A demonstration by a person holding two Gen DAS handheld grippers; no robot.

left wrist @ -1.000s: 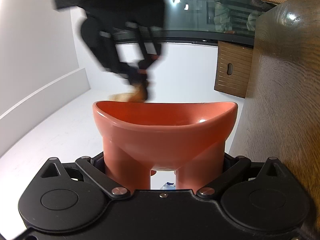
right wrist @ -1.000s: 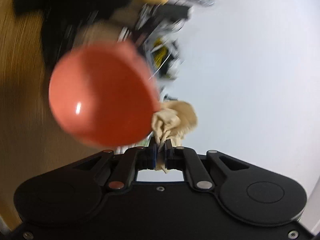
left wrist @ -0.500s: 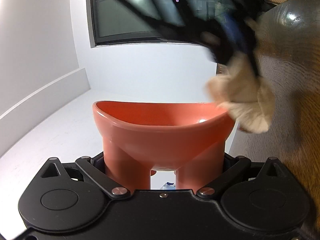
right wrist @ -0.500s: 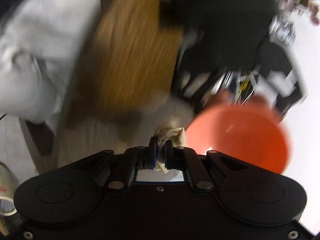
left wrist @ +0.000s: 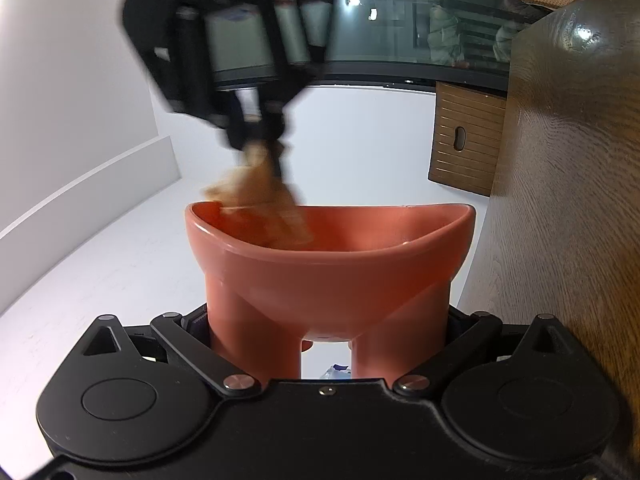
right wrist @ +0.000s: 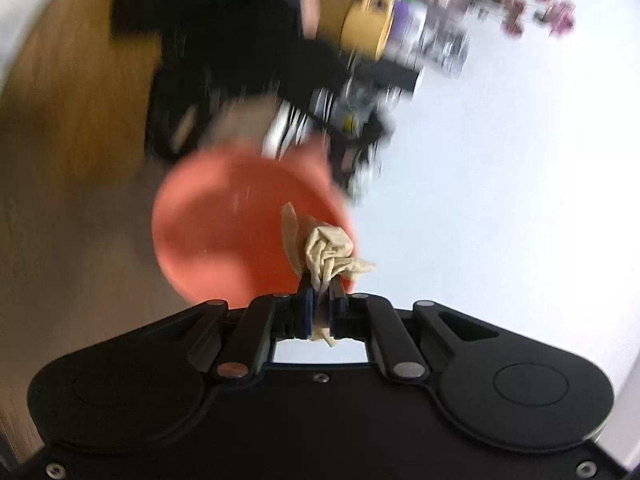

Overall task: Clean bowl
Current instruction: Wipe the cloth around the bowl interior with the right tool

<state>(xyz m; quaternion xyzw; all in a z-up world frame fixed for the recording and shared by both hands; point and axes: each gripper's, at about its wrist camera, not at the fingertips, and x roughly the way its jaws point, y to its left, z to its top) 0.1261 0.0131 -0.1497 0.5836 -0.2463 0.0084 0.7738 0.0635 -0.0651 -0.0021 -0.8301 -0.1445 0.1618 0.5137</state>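
The orange bowl sits gripped in the left gripper, its two stubby legs pressed between the jaws and its rim held up and away from the camera. The bowl is lifted clear of the white surface, which lies beneath and to the left, with a dark wooden panel close on the right.

The right gripper comes in from the upper left of the left wrist view, its jaws pinched nearly together on a crumpled beige cloth. The cloth hangs from the jaw tips over the bowl's far left rim and reaches down inside the bowl against its inner wall.

In the right wrist view the right gripper shows the same narrow grip: the cloth is bunched between the blue-padded jaws, with a small end poking out behind them. The bowl lies just ahead and to the left of the jaws, its open mouth facing the camera, and the cloth overlaps its right edge.

Both the right gripper and cloth are smeared by motion blur in the left view. Behind the bowl in the right view, the left gripper and cluttered background are too blurred to make out; a yellow object and some pink flowers are only roughly readable.
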